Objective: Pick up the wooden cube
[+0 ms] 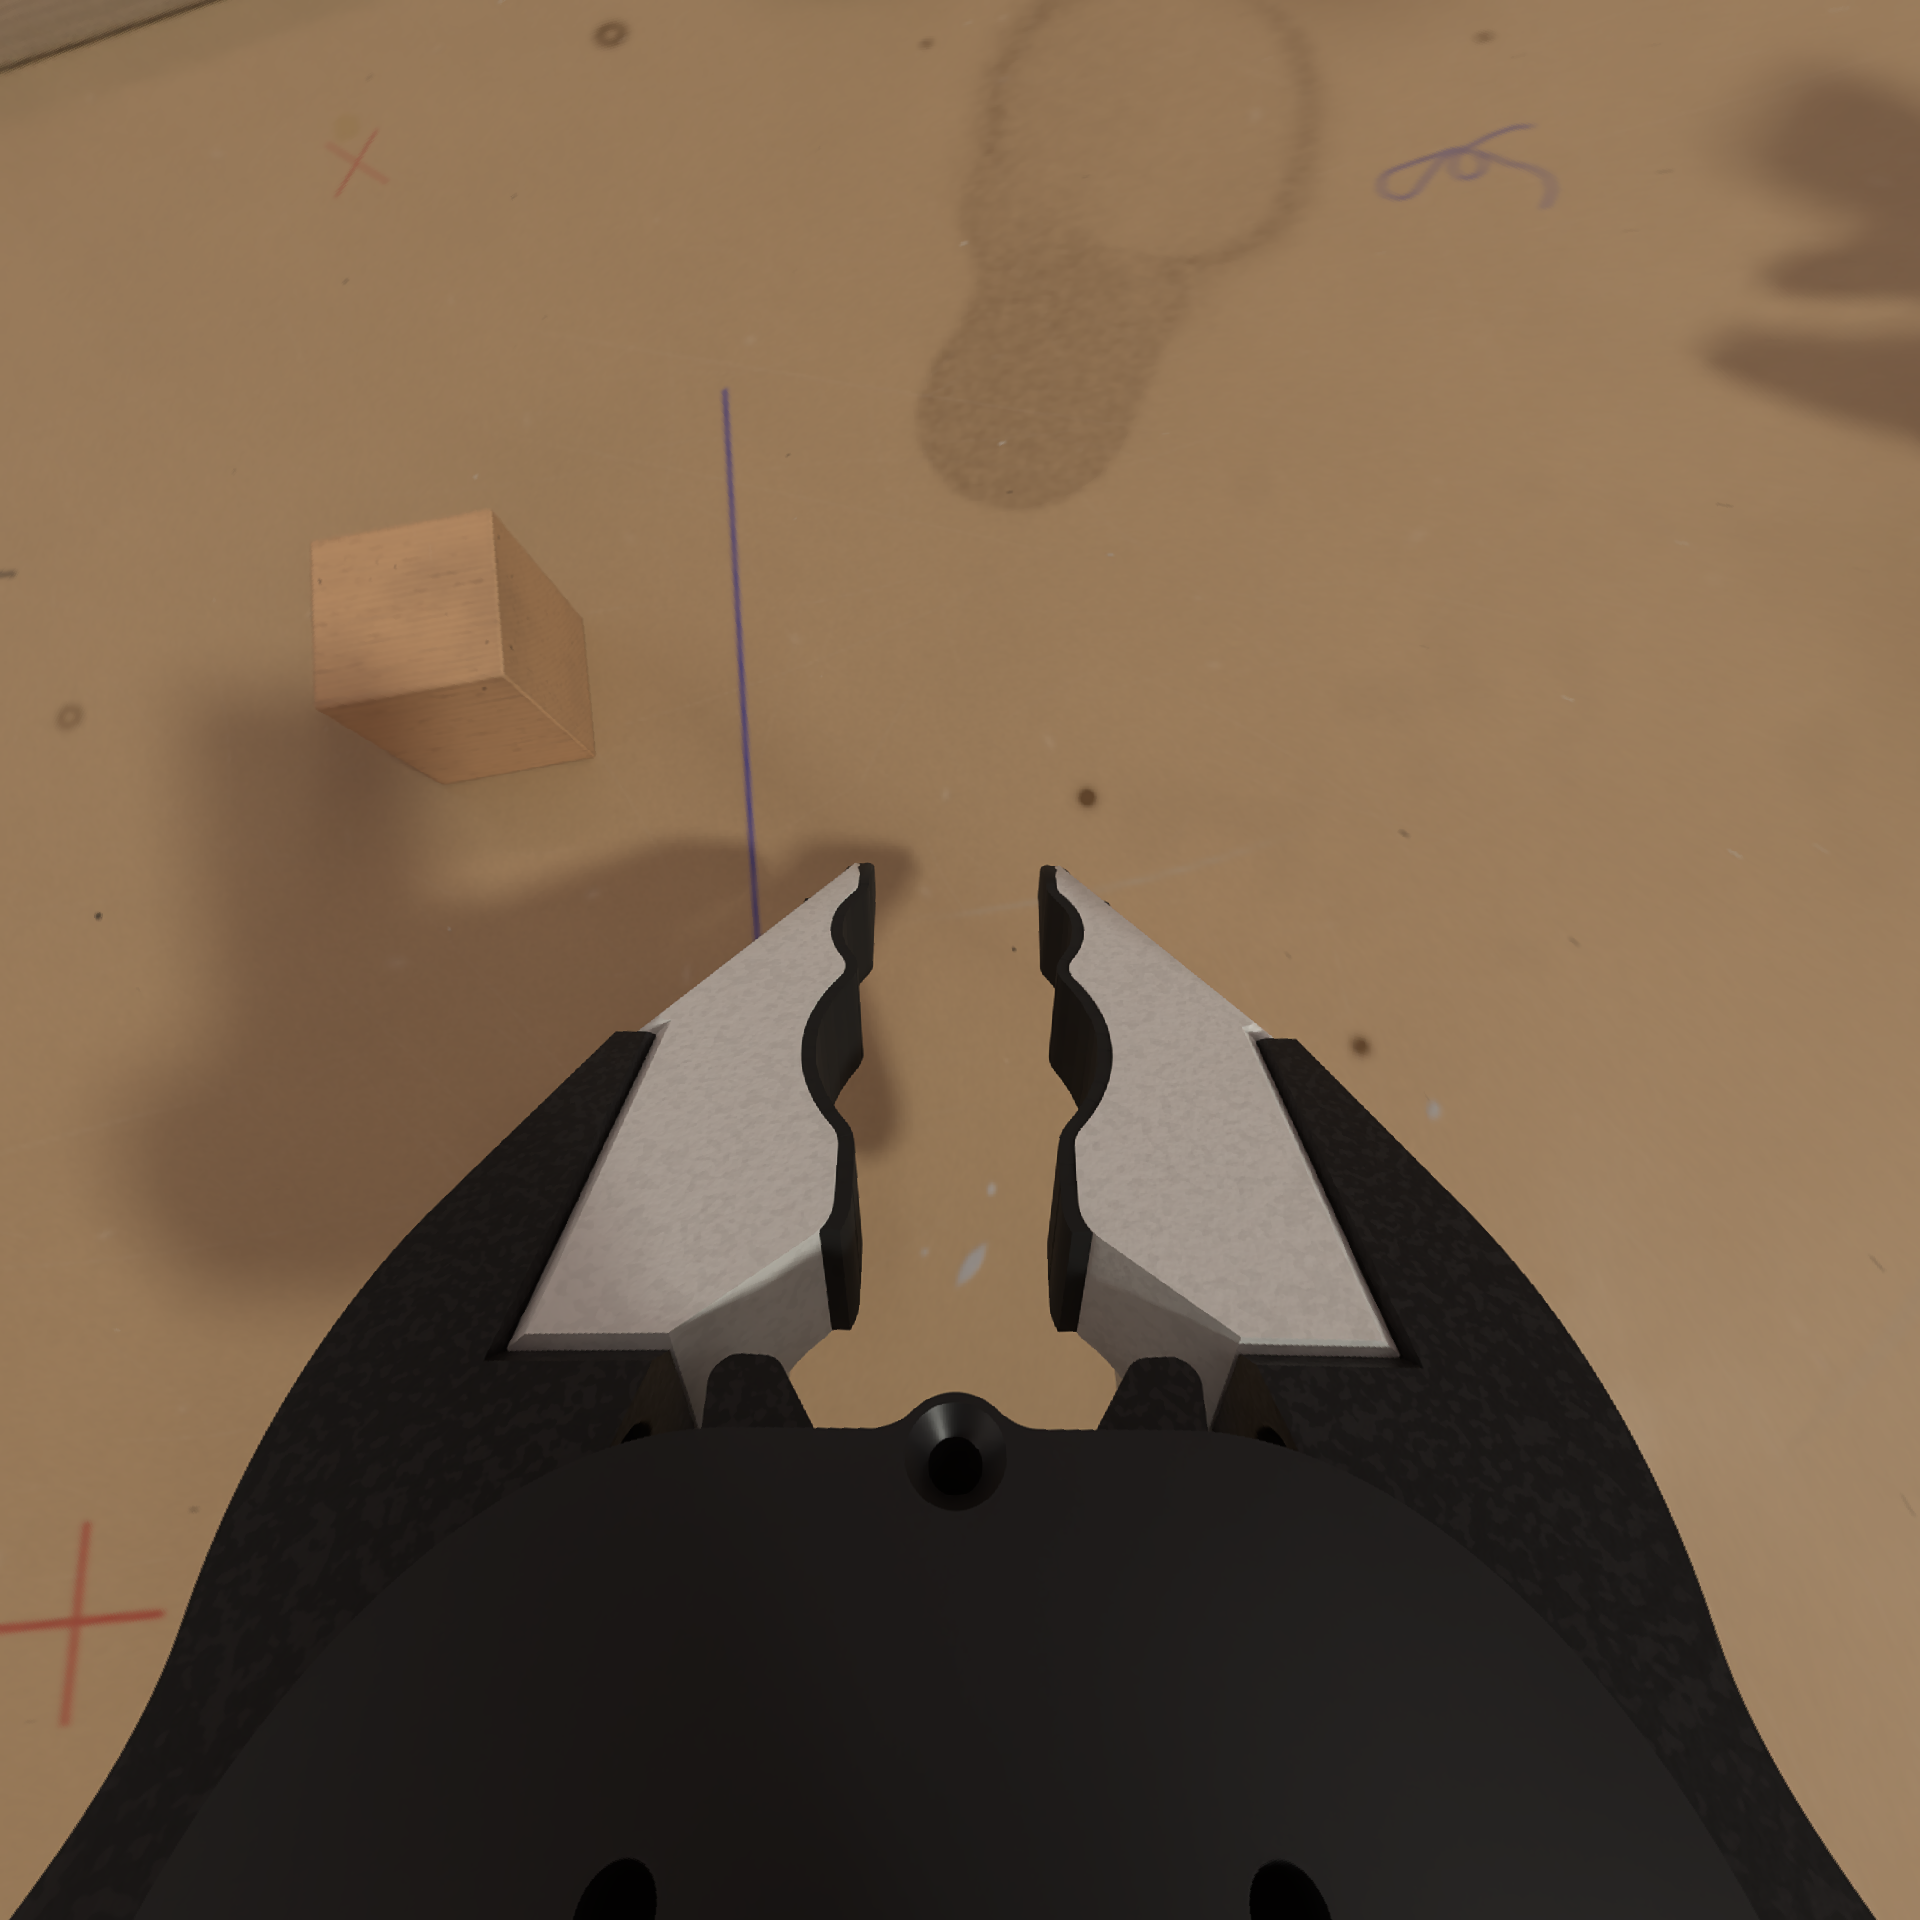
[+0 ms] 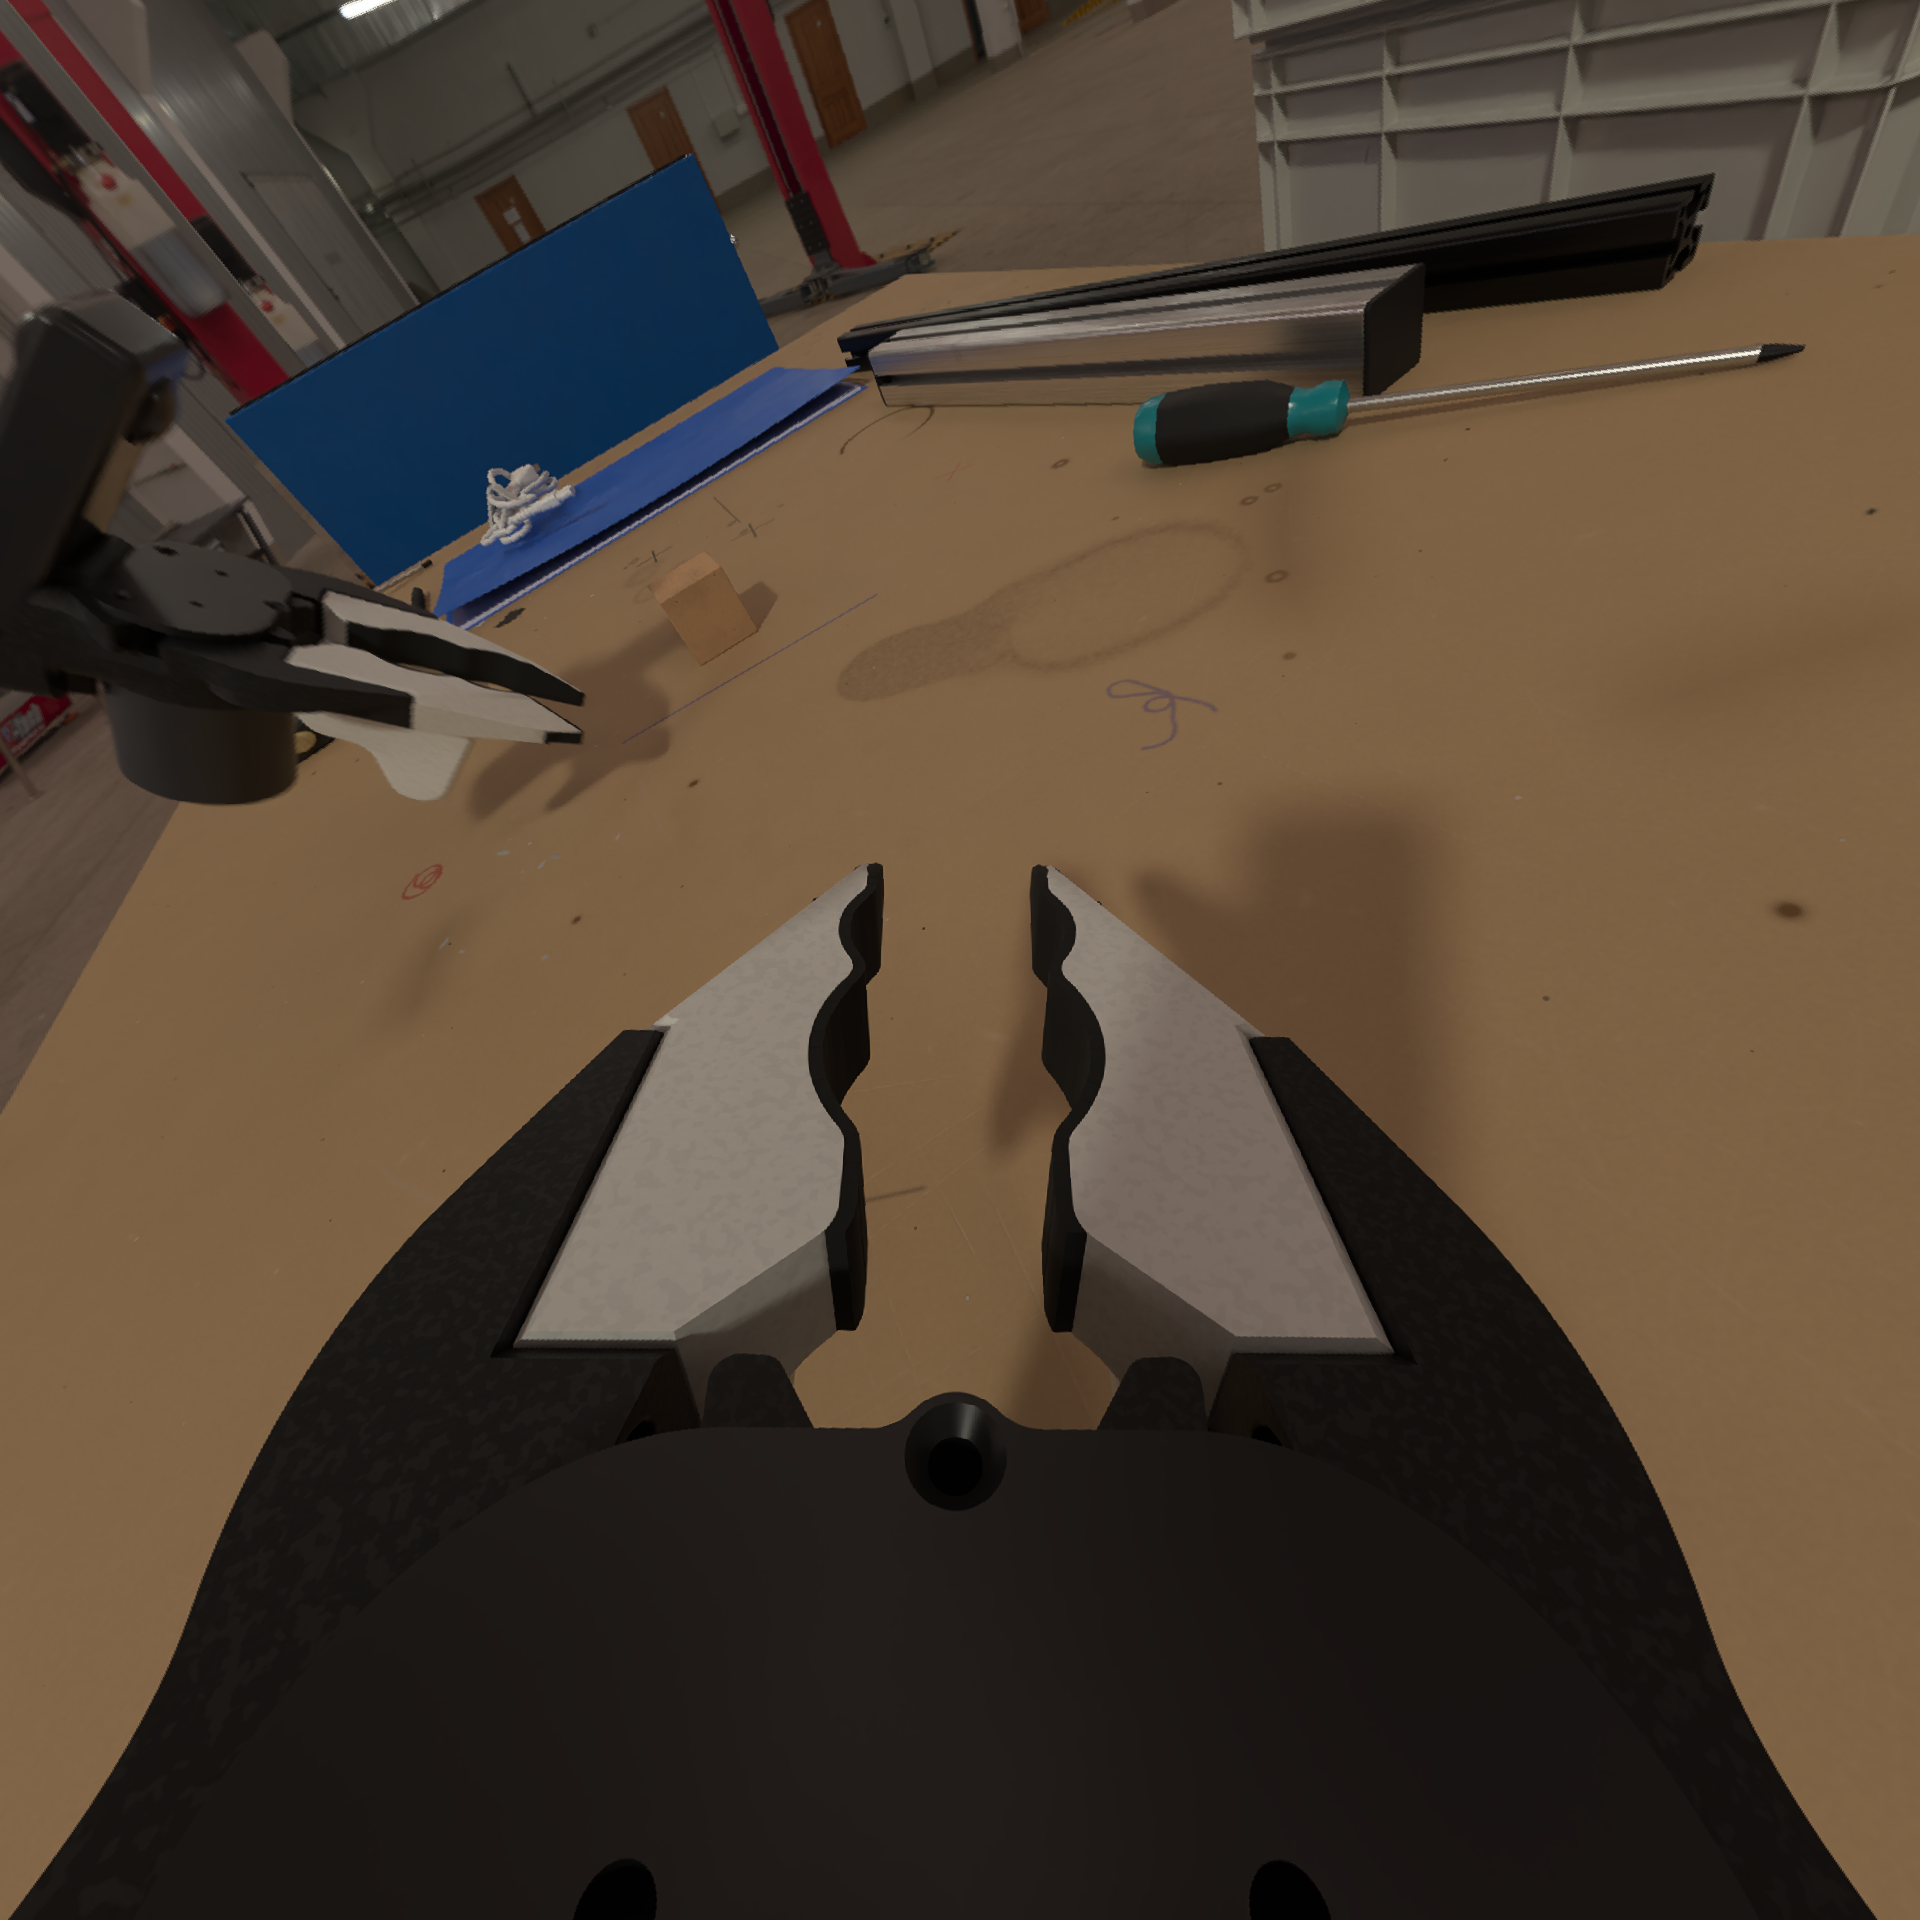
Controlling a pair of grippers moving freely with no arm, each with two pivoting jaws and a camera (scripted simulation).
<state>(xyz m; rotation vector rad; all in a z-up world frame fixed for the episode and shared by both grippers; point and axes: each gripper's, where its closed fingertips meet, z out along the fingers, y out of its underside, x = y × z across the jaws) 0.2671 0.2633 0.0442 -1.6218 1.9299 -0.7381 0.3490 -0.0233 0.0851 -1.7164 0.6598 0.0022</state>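
Your left hand-held gripper (image 1: pixel 957 868) hangs over the bench (image 1: pixel 1351 727) with its jaws apart and nothing between them. In its view the wooden cube (image 1: pixel 449 644) sits left of centre, above and to the left of the fingertips, so you are not yet lined up on it; a thin blue line (image 1: pixel 738 644) drawn on the bench runs between the cube and the jaw axis. The cube rests flat on one face, turned a little so a corner edge faces you, which means you will probably have to twist the wrist to square the pads onto two opposite faces.

Your right hand-held gripper (image 2: pixel 957 868) is also parted and empty, low in its frame and well apart from the cube (image 2: pixel 704 606), which shows at upper left there. The screwdriver (image 2: pixel 1242 419) and metal bars (image 2: pixel 1143 343) at upper right lie clear of any approach.
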